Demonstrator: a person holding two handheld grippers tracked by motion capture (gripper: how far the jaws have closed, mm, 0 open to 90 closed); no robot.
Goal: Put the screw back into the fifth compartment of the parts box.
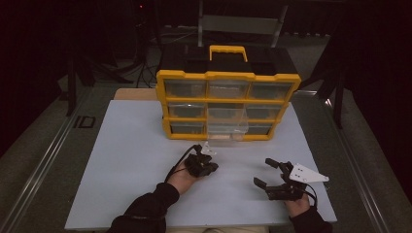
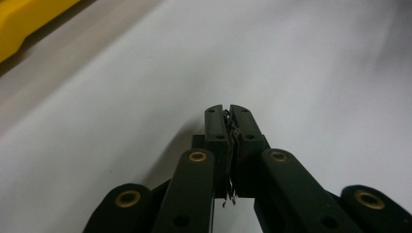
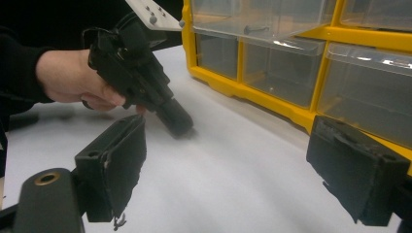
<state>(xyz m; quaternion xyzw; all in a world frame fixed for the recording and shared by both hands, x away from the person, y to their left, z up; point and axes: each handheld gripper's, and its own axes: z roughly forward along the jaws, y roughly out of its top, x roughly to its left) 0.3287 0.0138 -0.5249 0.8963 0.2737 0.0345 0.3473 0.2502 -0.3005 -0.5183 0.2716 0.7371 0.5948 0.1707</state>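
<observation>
Yellow-framed organiser (image 1: 227, 76) stands at the far middle of the table (image 1: 121, 160), its lower middle clear drawer (image 1: 227, 130) pulled out. Likely light, rigid, slippery plastic; take its front lip. Left gripper (image 1: 210, 167) pinched together, empty; right gripper (image 1: 266, 173) spread wide.

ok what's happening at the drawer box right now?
A person holds a gripper in each hand over the white board, in front of the yellow drawer organizer. The left gripper is shut on nothing; the right gripper is open. One middle drawer sticks out; neither gripper touches it.
</observation>
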